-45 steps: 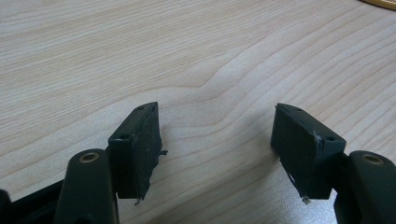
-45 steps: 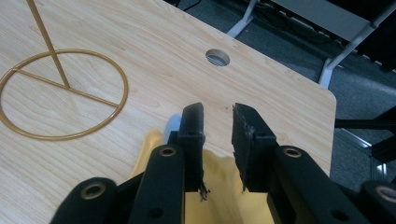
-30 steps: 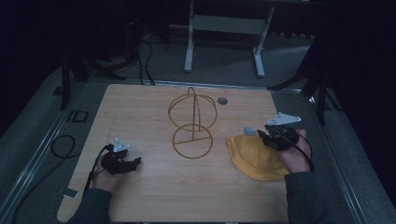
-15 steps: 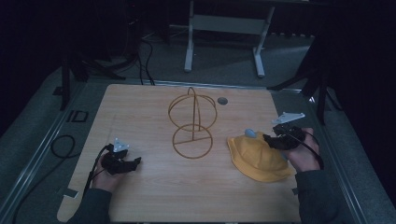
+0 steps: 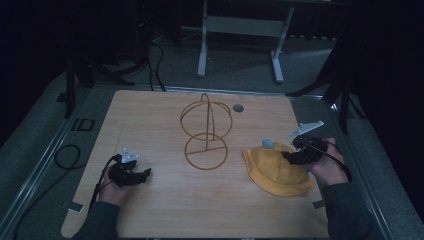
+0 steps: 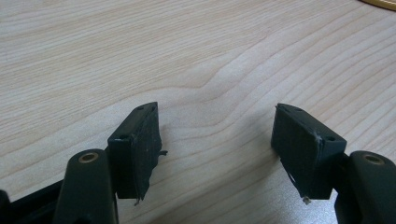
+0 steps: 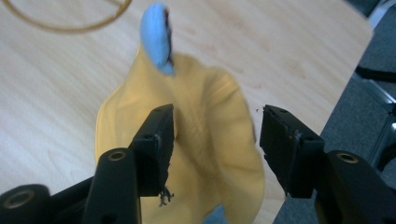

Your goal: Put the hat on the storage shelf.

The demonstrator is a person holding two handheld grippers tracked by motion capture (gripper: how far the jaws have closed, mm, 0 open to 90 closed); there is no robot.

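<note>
A yellow hat (image 5: pixel 275 170) is seen lying flat on the right side of the wooden table (image 5: pixel 165 210), just to the right of a wire stand (image 5: pixel 206 133), with a pale blue piece (image 5: pixel 267 144) at its far edge. The right gripper (image 5: pixel 290 156) is held at the hat's right rim, and in the right gripper view its jaws are parted with the yellow cloth (image 7: pixel 210 140) lying between and just beyond them, nothing yet clamped. The left gripper (image 5: pixel 145 173) is rested well apart on the left, jaws spread over bare wood. The right hand is judged nearer, so a grasp would likely be made by it.
</note>
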